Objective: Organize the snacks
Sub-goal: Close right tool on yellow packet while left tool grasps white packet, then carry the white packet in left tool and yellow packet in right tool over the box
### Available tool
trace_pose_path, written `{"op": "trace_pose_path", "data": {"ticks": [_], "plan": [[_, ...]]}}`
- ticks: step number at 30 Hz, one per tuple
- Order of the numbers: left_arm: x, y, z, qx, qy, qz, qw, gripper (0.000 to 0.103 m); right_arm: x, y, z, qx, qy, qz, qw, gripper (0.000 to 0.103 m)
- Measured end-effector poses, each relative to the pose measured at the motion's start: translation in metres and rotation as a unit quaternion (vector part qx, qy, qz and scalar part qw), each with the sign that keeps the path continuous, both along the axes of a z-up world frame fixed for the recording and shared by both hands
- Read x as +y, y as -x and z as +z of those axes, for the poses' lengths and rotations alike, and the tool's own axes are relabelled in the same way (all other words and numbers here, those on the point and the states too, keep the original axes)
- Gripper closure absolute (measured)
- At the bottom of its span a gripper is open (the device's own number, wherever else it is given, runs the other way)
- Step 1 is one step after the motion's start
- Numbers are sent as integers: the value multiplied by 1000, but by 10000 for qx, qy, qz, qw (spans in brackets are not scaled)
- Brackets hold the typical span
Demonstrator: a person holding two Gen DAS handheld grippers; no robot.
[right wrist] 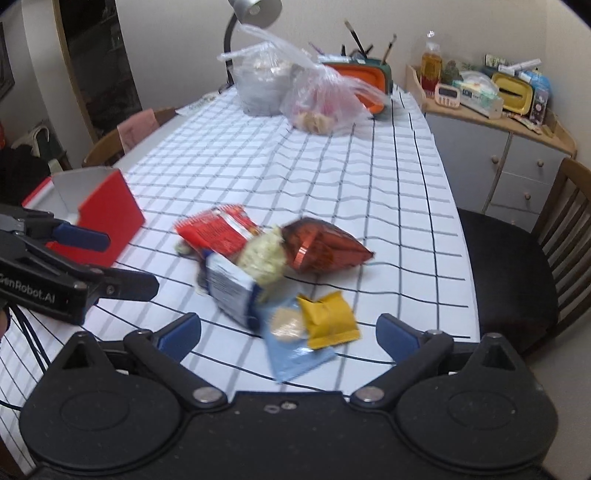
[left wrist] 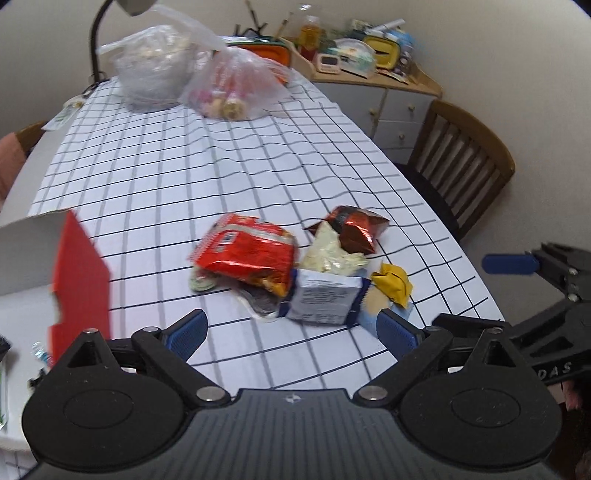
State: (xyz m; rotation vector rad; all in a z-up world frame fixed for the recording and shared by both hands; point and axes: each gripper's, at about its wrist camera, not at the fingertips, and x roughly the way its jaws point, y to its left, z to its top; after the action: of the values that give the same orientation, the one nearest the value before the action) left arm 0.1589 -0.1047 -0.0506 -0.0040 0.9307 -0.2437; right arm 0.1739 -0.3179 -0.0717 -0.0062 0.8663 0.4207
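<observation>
A heap of snack packets lies on the checked tablecloth [left wrist: 184, 166]: a red-orange bag [left wrist: 243, 251], a dark red foil bag [left wrist: 354, 229], a pale yellow packet [left wrist: 332, 254], a white and blue packet [left wrist: 325, 299] and a small yellow packet [left wrist: 393, 282]. My left gripper [left wrist: 291, 332] stands open just short of the heap with nothing between its fingers. My right gripper [right wrist: 288, 332] is open too, over a light blue packet [right wrist: 291, 347] and the yellow packet [right wrist: 328, 321], not pressing either. A red box [right wrist: 107, 218] with a white inside stands open at the left.
Two clear plastic bags [right wrist: 321, 99] of food stand at the table's far end beside an orange container [right wrist: 365, 81] and a desk lamp [right wrist: 255, 11]. A wooden chair [right wrist: 517, 266] is at the right edge, and a cluttered cabinet [right wrist: 498, 147] is behind it. Another chair [right wrist: 122, 140] is on the left.
</observation>
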Motion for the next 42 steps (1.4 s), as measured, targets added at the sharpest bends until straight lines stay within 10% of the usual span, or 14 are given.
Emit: {"op": "trace_pose_path", "data": {"ticks": [16, 30, 42], "plan": [[-58, -41, -61, 129, -696, -747, 9947, 4, -29, -66, -61, 695, -243, 400, 9965, 19], [-55, -60, -73, 217, -578, -631, 9961, 5, -25, -86, -74, 907, -465, 828, 9913, 41], [-54, -60, -74, 197, -638, -517, 9964, 32, -25, -84, -76, 944, -517, 778, 9911, 56]]}}
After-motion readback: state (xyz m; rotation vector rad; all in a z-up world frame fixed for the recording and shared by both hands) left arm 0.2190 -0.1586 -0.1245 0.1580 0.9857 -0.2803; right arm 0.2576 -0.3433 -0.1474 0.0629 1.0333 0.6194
